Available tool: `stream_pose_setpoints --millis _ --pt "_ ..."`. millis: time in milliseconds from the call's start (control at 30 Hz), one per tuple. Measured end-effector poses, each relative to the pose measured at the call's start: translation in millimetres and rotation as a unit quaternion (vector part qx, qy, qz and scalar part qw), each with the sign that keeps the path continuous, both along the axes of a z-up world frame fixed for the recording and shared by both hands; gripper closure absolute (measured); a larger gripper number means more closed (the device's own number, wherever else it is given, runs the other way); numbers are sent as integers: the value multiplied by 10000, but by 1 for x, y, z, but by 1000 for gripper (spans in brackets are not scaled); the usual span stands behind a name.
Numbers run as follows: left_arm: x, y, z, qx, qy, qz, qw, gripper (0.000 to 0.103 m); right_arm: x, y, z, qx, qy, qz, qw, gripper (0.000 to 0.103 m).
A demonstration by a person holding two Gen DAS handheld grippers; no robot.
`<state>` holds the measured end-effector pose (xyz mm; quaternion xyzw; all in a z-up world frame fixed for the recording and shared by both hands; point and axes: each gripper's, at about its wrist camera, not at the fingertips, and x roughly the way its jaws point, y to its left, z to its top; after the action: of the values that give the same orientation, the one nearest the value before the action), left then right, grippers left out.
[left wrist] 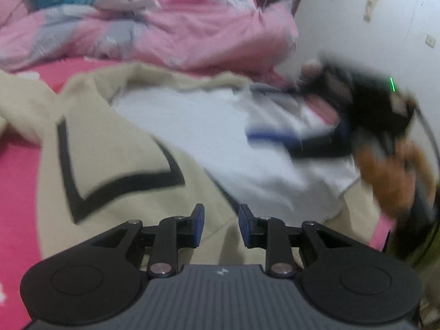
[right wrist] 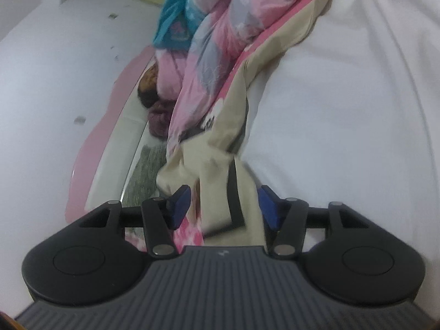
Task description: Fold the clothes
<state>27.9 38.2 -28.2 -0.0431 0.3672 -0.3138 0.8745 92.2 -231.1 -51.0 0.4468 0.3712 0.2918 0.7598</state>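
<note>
- Two garments lie on the pink bed sheet (left wrist: 16, 178): a beige top (left wrist: 115, 143) with a black V stripe, and a white shirt (left wrist: 198, 126) spread over it.
- Behind them a pink patterned quilt (left wrist: 192, 30) is heaped up, with a white wall (left wrist: 357, 33) at the bed's right side.
- My left gripper (left wrist: 221, 225) hovers low over the beige top, its fingers spread apart with nothing between them.
- My right gripper (left wrist: 365, 110) shows blurred at the far edge of the white shirt, with my hand (left wrist: 390, 181) on its handle.
- From the right wrist view, that gripper (right wrist: 224, 206) has its fingers spread with a fold of the beige top (right wrist: 217, 181) hanging between them; I cannot tell whether either pad touches the cloth.
- No boxes or baskets show in either view.
</note>
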Motion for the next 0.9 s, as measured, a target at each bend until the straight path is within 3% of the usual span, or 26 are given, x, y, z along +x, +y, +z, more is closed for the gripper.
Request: stream_pose_setpoints --millis 200,367,633,667,767,900 --pt "13 19 -28 -654 308 -33 9974 78 96 23 -14 -148 350 -484 9981 49" --pt "22 31 -34 -905 523 -45 9945 84 176 43 -25 -268 637 -884 9937 54" --pt "24 33 -36 -935 592 -29 9939 84 197 67 -36 131 108 -823 9965 57" --pt "24 33 -36 -946 600 -24 9937 84 200 70 -38 181 42 -815 9965 60" --pt "20 34 -34 -952 603 6 9936 84 202 72 -29 -32 -176 -752 9970 89" --pt "13 40 -31 -996 650 85 9929 84 201 69 -10 -547 -477 -640 9953 101"
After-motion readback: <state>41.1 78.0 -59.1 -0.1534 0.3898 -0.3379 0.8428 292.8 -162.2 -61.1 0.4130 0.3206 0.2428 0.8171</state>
